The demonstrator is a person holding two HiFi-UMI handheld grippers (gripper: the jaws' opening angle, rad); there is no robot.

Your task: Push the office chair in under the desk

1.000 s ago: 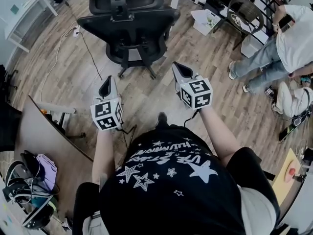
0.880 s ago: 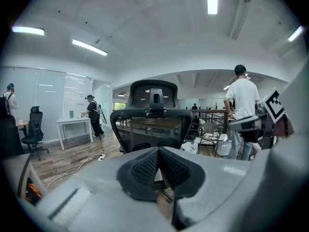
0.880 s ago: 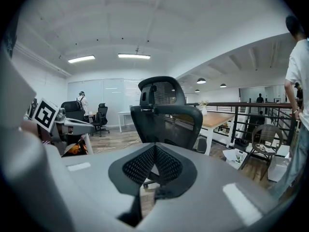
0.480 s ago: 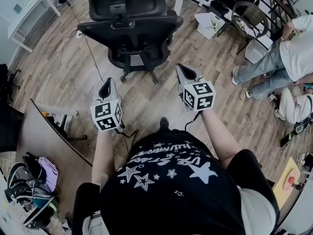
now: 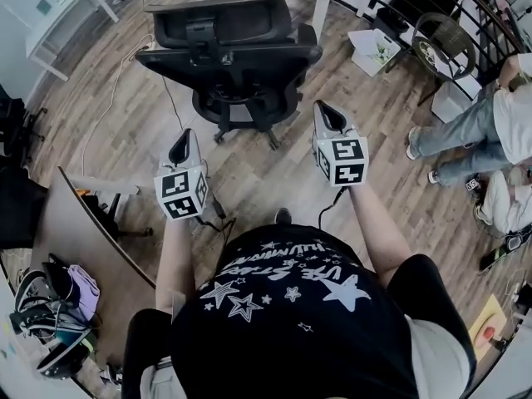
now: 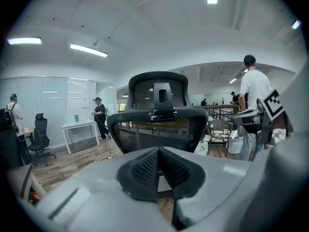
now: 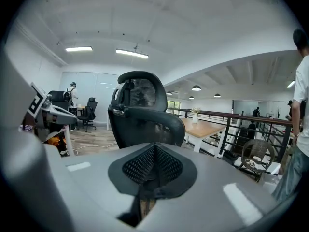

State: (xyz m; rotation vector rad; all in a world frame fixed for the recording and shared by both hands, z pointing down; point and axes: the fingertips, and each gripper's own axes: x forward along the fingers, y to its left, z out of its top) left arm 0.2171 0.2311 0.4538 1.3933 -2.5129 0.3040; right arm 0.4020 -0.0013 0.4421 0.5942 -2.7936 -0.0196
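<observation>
You've got both arms stretched out in front of you, a pair of tongs in each hand. Your left tongs [image 5: 180, 145] are closed tight, jaws pressed together with nothing between them, nose tipped slightly down. Your right tongs [image 5: 326, 116] match: jaws together, empty, angled a touch downward, and reaching a bit further forward than the left. Your left forearm [image 5: 174, 252] runs straight behind its marker cube [image 5: 181, 194]. Your right forearm [image 5: 376, 227] angles in behind the right cube [image 5: 342, 160]. The two tongs sit well apart, roughly parallel.
</observation>
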